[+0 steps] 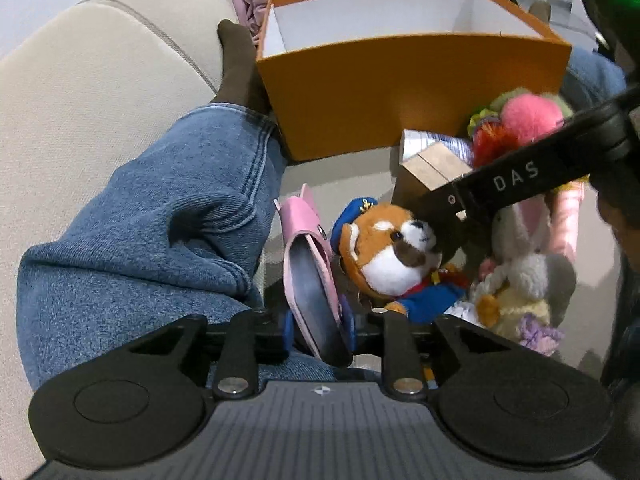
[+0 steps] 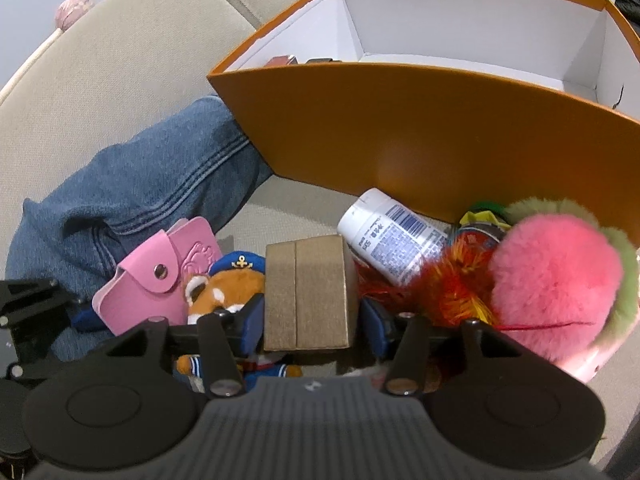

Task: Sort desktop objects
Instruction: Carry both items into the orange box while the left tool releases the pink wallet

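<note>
My left gripper (image 1: 318,324) is shut on a pink snap wallet (image 1: 308,264), seen edge-on between the blue pads (image 1: 289,326); it hangs just left of a fox plush in a sailor cap (image 1: 392,248). In the right wrist view the wallet (image 2: 156,280) leans against the fox plush (image 2: 224,292). My right gripper (image 2: 312,324) is shut on a small brown cardboard box (image 2: 306,292), held above the pile of toys. From the left wrist view that box (image 1: 436,164) shows at the tip of the right gripper's black finger (image 1: 516,180). An open orange box (image 2: 400,132) with white inside stands just beyond.
A white labelled bottle (image 2: 392,236), a red-orange tassel (image 2: 452,284) and a pink fluffy pompom (image 2: 552,284) lie against the orange box. A grey bunny plush (image 1: 524,276) sits at the right. A person's denim leg (image 1: 140,220) and dark sock (image 1: 240,64) rest on the beige sofa (image 1: 100,80).
</note>
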Motion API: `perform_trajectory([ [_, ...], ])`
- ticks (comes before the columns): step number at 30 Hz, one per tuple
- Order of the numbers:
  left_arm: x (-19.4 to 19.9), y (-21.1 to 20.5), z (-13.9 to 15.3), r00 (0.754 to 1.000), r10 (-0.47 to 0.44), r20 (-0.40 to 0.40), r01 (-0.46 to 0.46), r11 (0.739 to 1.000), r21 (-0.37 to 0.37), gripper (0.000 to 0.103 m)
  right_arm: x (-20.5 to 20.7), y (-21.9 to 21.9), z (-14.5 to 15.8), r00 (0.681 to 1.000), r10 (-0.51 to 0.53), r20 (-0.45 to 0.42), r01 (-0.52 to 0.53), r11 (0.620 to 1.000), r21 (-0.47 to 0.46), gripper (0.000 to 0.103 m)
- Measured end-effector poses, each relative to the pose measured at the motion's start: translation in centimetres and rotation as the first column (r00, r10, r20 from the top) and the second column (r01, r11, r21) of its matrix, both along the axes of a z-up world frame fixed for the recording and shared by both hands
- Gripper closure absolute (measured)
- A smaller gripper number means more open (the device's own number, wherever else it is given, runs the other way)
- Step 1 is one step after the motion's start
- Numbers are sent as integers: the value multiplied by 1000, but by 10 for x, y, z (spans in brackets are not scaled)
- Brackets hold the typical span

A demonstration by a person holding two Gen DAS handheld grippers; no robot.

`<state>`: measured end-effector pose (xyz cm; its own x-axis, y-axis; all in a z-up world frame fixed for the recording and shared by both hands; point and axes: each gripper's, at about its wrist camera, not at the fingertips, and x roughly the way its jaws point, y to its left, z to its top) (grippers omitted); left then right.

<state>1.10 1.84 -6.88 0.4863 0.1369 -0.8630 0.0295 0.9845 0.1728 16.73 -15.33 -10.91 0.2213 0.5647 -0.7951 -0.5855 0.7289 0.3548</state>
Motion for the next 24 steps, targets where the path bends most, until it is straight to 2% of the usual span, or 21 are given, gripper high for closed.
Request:
perform_trajectory([
  [3,2,7,10,999,29,37,-27,999,-41,83,2,5,-2,1000,7,-5,-7,1000,-12,47],
  [10,18,30,36,984,121,132,-104,986,-129,84,-1,3,6,1000,10,6,-10,1000,-23,49],
  [16,30,32,70,969,103,223,-71,987,-147,84,6,-6,38,999,23,24,-25,996,88,49],
  [21,48,33,101,951,92,296,-27,976,-218,84,24,-9,73,999,35,12,-37,973,229,49],
  [24,64,31,117,938,81,336,3,970,-241,84,39,-14,94,1000,5,20,-10,956,293,49],
])
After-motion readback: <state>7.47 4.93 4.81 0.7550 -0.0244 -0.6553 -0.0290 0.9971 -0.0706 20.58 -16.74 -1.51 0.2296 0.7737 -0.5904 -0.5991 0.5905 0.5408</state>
